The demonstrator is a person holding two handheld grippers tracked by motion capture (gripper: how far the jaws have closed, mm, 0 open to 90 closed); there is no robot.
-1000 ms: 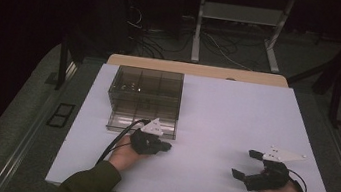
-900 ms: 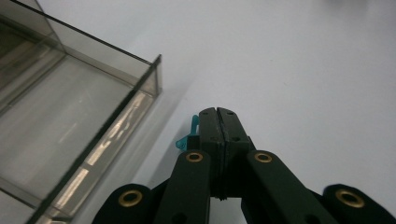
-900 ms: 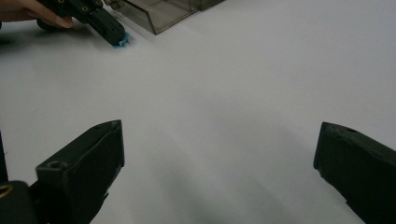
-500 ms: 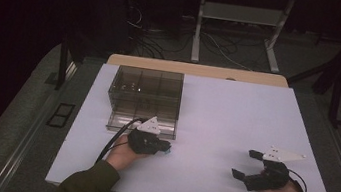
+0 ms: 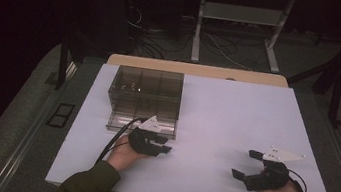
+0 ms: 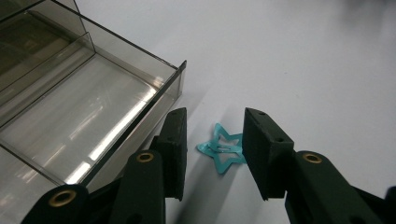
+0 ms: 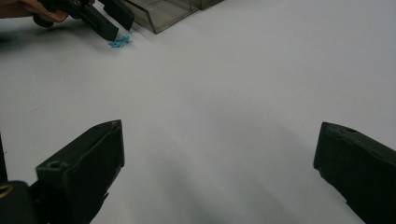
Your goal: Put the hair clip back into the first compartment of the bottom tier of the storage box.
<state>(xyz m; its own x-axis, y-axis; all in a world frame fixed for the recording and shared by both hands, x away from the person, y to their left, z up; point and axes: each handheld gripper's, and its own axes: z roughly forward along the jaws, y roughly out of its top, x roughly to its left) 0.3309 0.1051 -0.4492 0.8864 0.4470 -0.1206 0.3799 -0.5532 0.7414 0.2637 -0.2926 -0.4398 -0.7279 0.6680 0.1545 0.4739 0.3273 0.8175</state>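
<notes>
Your left gripper [image 6: 212,149] sits at the near right corner of the smoky clear organizer box [image 5: 144,97], its jaws apart and straddling a teal star-shaped hair clip [image 6: 222,149] that lies flat on the white table [image 5: 236,115], just beside the box's outer wall. The left-hand jaw nearly touches that wall, so you have little room on that side; to the other side the tabletop is open. Your right gripper [image 5: 255,169] rests well apart near the table's front edge, jaws spread wide over bare surface. The box compartment nearest the clip looks empty; a far compartment holds small items, too dim to identify.
</notes>
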